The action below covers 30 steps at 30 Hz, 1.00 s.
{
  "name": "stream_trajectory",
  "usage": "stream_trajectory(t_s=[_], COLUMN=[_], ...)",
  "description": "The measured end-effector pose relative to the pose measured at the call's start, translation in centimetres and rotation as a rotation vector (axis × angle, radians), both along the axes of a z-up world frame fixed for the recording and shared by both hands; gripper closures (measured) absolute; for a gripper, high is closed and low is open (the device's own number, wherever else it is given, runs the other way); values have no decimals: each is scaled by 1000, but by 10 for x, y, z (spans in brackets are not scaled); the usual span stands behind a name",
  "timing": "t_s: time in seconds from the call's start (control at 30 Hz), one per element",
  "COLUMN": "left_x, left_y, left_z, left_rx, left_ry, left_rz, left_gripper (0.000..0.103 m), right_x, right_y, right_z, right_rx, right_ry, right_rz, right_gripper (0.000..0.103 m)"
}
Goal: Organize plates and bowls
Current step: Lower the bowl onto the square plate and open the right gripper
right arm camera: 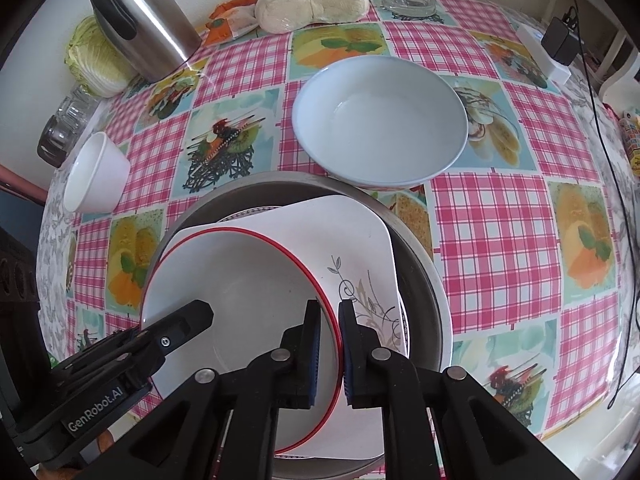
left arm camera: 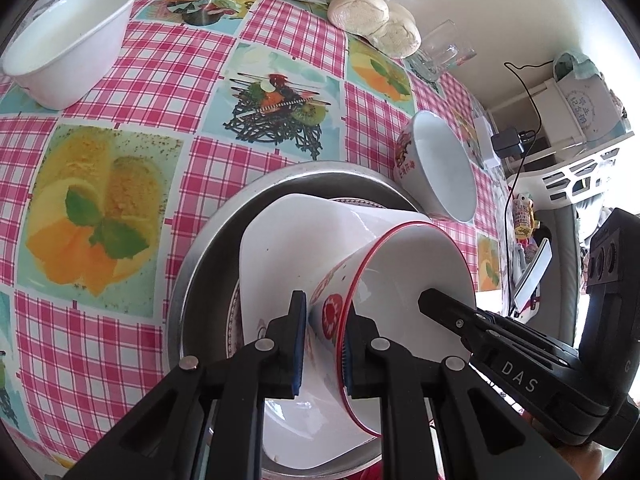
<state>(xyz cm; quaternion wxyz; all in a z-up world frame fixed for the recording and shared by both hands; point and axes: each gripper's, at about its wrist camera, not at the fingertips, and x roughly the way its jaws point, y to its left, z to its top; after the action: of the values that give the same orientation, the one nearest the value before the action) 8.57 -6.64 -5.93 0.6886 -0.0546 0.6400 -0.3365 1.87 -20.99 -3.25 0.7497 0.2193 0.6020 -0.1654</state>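
Left wrist view: left tool (left arm camera: 326, 344) clenched on the wall of the red-rimmed white bowl with red flower print (left arm camera: 384, 280), one pad outside, one inside the rim. Bowl is tilted, sitting over the square white plate (left arm camera: 280, 240) inside the round metal tray (left arm camera: 224, 220). Right tool (left arm camera: 440, 308) comes in from the right, one finger inside the same bowl. Probably a two-point hold to keep the bowl steady while it seats on the stack. Nearby: second red-print bowl (left arm camera: 440, 168) just beside the tray edge, plain white bowl (left arm camera: 68, 44) well apart at far left, both on the pink checked table (left arm camera: 280, 28). Wrapped buns (left arm camera: 372, 12) and a glass mug (left arm camera: 444, 52) at the far edge.

Right wrist view: right tool (right arm camera: 330, 344) clenched on the opposite rim of the red-rimmed bowl (right arm camera: 240, 280); left tool (right arm camera: 176, 324) reaches in from the left. Square plate (right arm camera: 360, 240) with leaf pattern lies underneath, in the tray (right arm camera: 432, 300). Large pale bowl (right arm camera: 380, 124) touches or nearly touches the tray's far edge; cannot tell which. It crowds that side. Small white bowl (right arm camera: 96, 176), steel thermos jug (right arm camera: 144, 20) and cabbage (right arm camera: 92, 60) are clear of the work.
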Motion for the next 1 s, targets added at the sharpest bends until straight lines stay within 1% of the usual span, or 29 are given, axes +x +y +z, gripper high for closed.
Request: stream_trajectory(t_s=[0.2,0.27,0.37,0.4,0.43,0.47,0.5,0.53,0.57,0.6,0.63,0.7,0.73,0.8,0.93,0.97,1.0], left_x=[1,1,0,0,0,0,0,1,1,1,1,2,2,4,5,6,7], left_y=[2,3,4,5,6,7,9,10,12,12,13,15,15,17,19,21,23], left_z=[6,9,17,20,23,26,29,32,34,35,37,38,38,38,38,38,38], left_rx=[14,30,47,47,48,48,51,53,55,56,55,58,62,70,82,86,92], left_ry=[-22,-35,-71,-81,-93,-103,-115,-125,-133,-137,-140,-146,-148,-154,-167,-172,-177], left_rz=[-8,-16,-21,-22,-20,-18,-15,-14,-14,-12,-11,-8,-8,-7,6,12,19], left_gripper=[87,85,80,76,70,66,60,58,57,53,48,42,41,38,30,29,23], right_x=[-1,-2,-4,-5,-6,-6,-7,-7,-8,-9,-9,-10,-10,-10,-10,-10,-10], right_y=[0,0,-1,-1,0,0,1,1,1,2,3,5,6,7,9,9,9], right_z=[4,7,12,14,16,18,19,21,22,24,26,29,30,32,34,34,35], right_rx=[-16,-23,-31,-36,-42,-47,-53,-57,-62,-70,-79,-94,-98,-107,-131,-134,-139], right_ry=[-6,-9,-16,-17,-18,-18,-17,-15,-13,-13,-13,-14,-13,-8,7,10,12], right_rz=[10,12,15,17,20,23,25,26,28,31,36,49,55,60,52,48,43], right_gripper=[91,89,86,86,86,85,80,75,64,53,49,44,41,32,24,19,15])
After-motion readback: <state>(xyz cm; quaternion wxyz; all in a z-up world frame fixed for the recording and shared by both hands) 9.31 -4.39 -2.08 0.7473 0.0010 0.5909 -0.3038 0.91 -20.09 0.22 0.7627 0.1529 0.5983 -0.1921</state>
